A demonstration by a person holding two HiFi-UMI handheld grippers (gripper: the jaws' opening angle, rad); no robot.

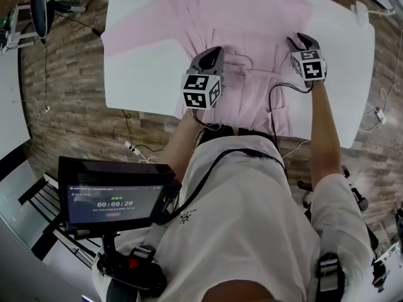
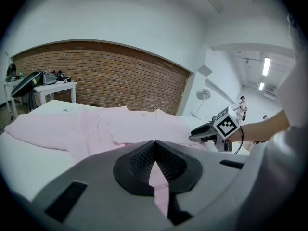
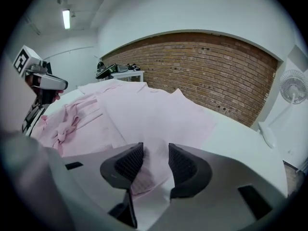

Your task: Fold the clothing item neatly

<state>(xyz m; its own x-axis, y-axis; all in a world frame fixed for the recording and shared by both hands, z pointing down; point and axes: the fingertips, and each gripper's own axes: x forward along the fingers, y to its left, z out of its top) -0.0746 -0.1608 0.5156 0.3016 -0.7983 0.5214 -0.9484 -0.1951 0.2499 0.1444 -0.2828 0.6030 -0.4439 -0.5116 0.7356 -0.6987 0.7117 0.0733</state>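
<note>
**Inspector:** State the position of the workpiece.

**Operator:** The pink garment (image 1: 239, 17) lies flat on the white surface (image 1: 138, 87). Its long axis runs straight away from me. The collar end is at the far edge, and the hem end drapes over the near edge in front of my body. One sleeve (image 1: 132, 33) extends out to my left. I see no matching sleeve spread on my right, and I cannot tell whether it is tucked under. A bunched tie (image 1: 242, 62) sits at the waist, between my two claws.

**Inspector:** Claw status?

**Operator:** My left claw (image 1: 218, 49) is closed, tips together. Its own view shows pink cloth only beyond the tips, so I judge that nothing is clamped. It hangs over the garment body, just left of the tie. My right claw (image 1: 297, 41) has its jaws apart with nothing pinched. Below the gap lies the garment's right-hand edge, with bare surface just beside it.

**Inspector:** Which relation governs the next move?

**Operator:** The claws stand one on each side of the garment's centre line.
- The right claw is nearer a free edge and is ready to close.
- The left claw must open before it can take cloth.
- The spread sleeve lies outward from the left claw and well apart from the right.

I judge that a fold would carry a side edge inward, parallel to the long axis.
</note>
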